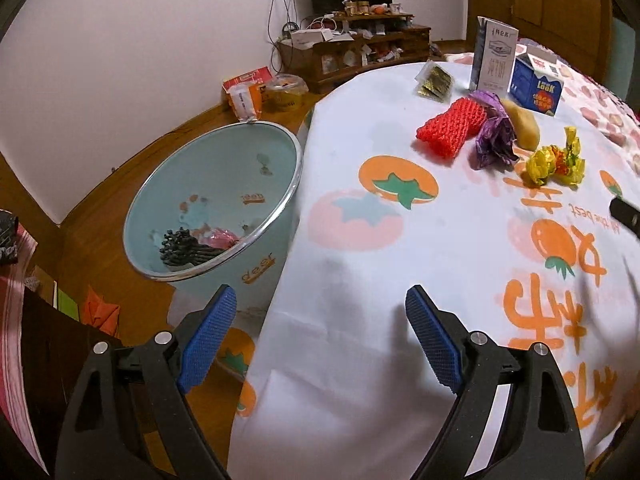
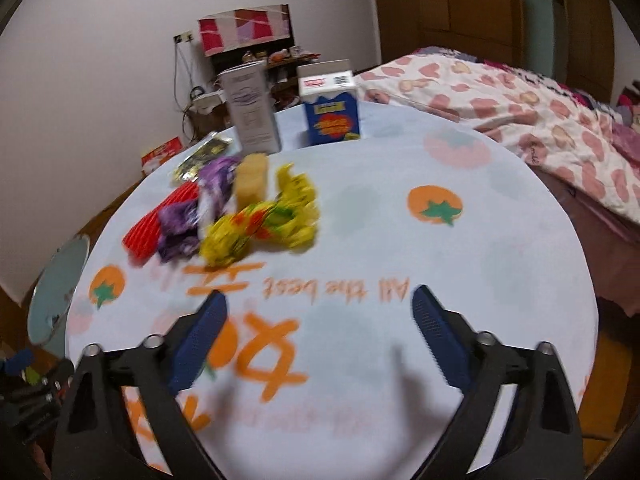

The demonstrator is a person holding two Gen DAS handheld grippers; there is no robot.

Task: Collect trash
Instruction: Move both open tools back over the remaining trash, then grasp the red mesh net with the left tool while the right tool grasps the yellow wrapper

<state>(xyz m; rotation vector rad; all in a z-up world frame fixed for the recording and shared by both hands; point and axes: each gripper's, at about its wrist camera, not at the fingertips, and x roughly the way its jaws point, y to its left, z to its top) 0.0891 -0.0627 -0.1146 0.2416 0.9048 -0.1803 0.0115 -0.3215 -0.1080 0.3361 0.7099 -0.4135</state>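
Note:
Trash lies in a cluster on the round table: a red foam net [image 1: 450, 128] [image 2: 160, 222], a crumpled purple wrapper [image 1: 494, 134] [image 2: 192, 216], a yellow crumpled wrapper [image 1: 554, 160] [image 2: 268, 216], a yellowish lump [image 1: 522, 122] [image 2: 251, 178] and a dark foil packet [image 1: 434, 82] [image 2: 202, 158]. A light-blue bin [image 1: 212, 200] [image 2: 58, 292] stands on the floor left of the table, with dark and pink trash inside. My left gripper [image 1: 320, 336] is open and empty over the table's left edge. My right gripper [image 2: 318, 336] is open and empty over the cloth, short of the cluster.
A tall grey-white carton [image 1: 494, 54] [image 2: 252, 110] and a blue milk carton [image 1: 536, 82] [image 2: 332, 104] stand behind the trash. The tablecloth [image 1: 400, 280] has orange tomato prints. A bed [image 2: 540, 112] lies right; a cluttered wooden shelf [image 1: 360, 48] stands by the wall.

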